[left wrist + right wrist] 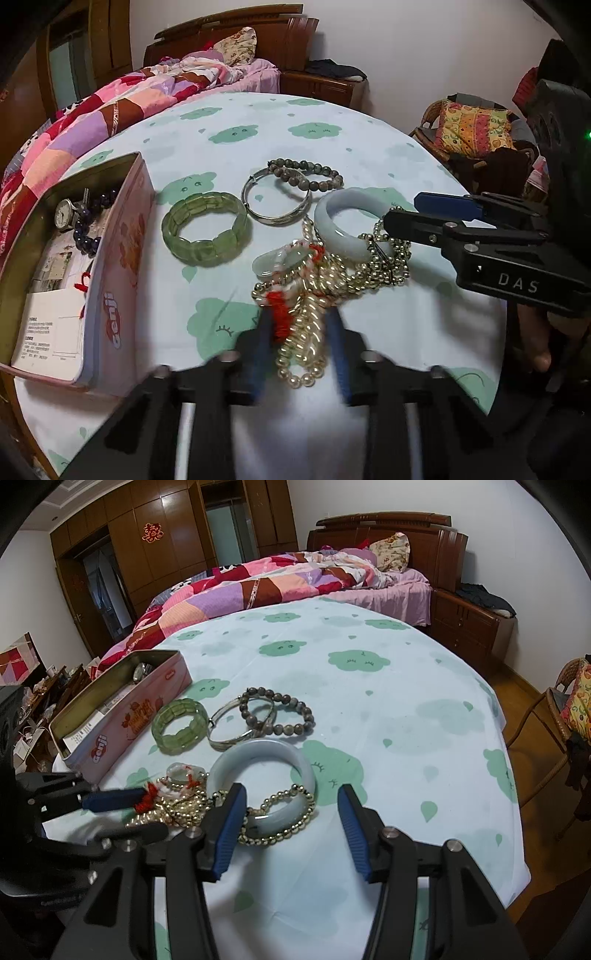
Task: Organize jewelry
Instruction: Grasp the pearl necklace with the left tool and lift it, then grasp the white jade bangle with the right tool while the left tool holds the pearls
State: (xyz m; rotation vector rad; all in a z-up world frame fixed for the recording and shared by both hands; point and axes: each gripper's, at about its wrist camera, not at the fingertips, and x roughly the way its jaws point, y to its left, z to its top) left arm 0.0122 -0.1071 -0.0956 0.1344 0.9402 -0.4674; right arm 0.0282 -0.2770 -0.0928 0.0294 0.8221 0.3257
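My left gripper (300, 345) is shut on a tangle of pearl necklace (306, 332) and red cord (279, 317), low in the left wrist view. The tangle runs up to a jade pendant (280, 258) and a gold bead chain (384, 266). My right gripper (291, 812) stands open, its left finger over the near rim of the pale bangle (258, 760) and nothing pinched. Behind lie a green stone bracelet (205, 229), a silver bangle (277, 199) and a grey bead bracelet (306, 173). The pink tin (122, 258) at left holds a watch (64, 216) and dark beads (88, 229).
Everything lies on a round table under a pale cloth with green clouds (369, 709). A bed with a patchwork quilt (258, 587) is behind it, a wicker chair (565, 709) to the right, a wooden nightstand (469, 624) at the back.
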